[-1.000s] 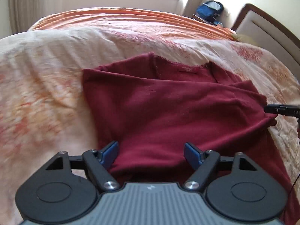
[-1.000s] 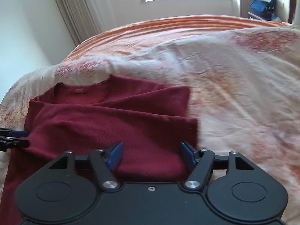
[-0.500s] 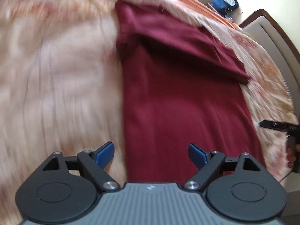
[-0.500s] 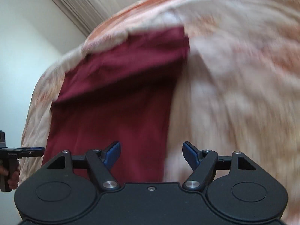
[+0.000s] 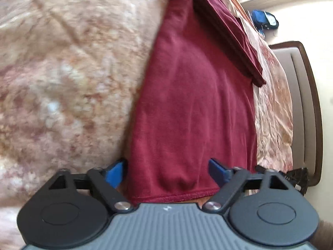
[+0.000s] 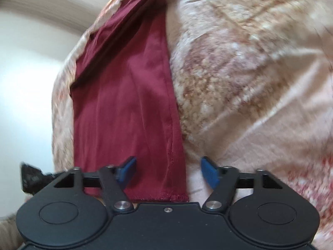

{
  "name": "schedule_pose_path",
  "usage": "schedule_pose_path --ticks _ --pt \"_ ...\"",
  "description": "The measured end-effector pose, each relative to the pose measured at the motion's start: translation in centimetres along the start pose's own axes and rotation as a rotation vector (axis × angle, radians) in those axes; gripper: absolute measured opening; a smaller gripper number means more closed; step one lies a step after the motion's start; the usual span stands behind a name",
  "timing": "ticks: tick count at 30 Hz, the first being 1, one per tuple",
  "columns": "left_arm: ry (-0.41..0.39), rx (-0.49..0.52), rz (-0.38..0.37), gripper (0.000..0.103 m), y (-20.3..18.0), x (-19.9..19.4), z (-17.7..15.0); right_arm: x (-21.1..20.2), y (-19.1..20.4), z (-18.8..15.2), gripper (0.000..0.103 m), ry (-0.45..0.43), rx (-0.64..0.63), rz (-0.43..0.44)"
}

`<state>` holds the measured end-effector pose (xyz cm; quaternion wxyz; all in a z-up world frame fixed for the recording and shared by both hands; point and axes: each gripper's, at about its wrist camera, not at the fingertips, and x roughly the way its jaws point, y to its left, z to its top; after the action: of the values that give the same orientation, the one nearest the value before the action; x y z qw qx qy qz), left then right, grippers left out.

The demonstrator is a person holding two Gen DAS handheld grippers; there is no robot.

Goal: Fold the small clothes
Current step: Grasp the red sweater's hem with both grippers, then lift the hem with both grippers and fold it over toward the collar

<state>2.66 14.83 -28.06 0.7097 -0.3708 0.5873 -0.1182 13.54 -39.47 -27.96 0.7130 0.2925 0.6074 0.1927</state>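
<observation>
Both hand-held grippers, left point(image 5: 167, 171) and right point(image 6: 167, 171), spread, closing over maroon garment point(image 5: 193, 108) hem corners (unpinched); bedspread point(image 5: 62, 83) open alongside.

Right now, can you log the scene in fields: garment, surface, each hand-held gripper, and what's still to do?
garment: maroon top, lying flat, upper part already folded over
surface: floral bedspread
left hand-held gripper: open, jaws just closing, straddling hem's left corner
right hand-held gripper: open, jaws just closing, straddling hem's right corner
to do: hem not yet gripped

Soft daylight, no harsh shadows; motion blur smears the bedspread point(image 5: 62, 73) in both views, fisheye bending and dark corners at the edges.
</observation>
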Motion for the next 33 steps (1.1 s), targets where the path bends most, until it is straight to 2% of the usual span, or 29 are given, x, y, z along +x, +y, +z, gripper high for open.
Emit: schedule_pose_path --ticks 1,2,3,5,14,16,18,19,21,28,33 --pt "0.0 0.012 0.012 0.07 0.1 -0.1 0.0 0.1 -0.1 -0.1 0.03 0.006 0.007 0.007" --pt "0.003 0.022 0.023 0.058 0.5 -0.4 -0.1 0.1 -0.2 -0.3 0.019 0.015 -0.003 -0.009" --pt "0.009 0.032 0.029 0.048 0.6 -0.6 -0.2 0.2 0.0 -0.4 0.018 0.026 -0.022 -0.023" --pt "0.024 0.046 0.028 0.043 0.6 -0.4 -0.3 0.4 0.1 -0.6 0.018 0.04 -0.036 -0.004" --pt "0.039 0.07 0.027 0.044 -0.4 0.3 -0.6 1.4 1.6 -1.2 0.021 0.054 -0.06 -0.024" --pt "0.029 0.092 0.049 0.033 -1.0 0.5 -0.8 1.5 1.5 -0.6 0.021 0.053 -0.071 -0.024" --pt "0.013 0.092 0.082 0.012 -0.8 0.6 -1.0 1.5 1.5 -0.5 0.016 0.053 -0.083 -0.034" --pt "0.006 0.08 0.085 0.009 -0.6 0.6 -1.1 1.4 1.4 -0.5 0.014 0.052 -0.088 -0.041" --pt "-0.009 0.055 0.076 0.007 0.0 0.3 -1.4 1.3 1.5 -0.6 0.007 0.042 -0.108 -0.06" --pt "-0.021 0.073 0.068 0.005 -0.3 -1.5 -3.1 -0.6 1.5 -1.0 0.005 0.039 -0.153 -0.006" --pt "-0.038 0.051 0.035 0.005 0.6 -3.6 -3.8 -2.8 1.3 -1.1 0.005 0.037 -0.158 0.036"
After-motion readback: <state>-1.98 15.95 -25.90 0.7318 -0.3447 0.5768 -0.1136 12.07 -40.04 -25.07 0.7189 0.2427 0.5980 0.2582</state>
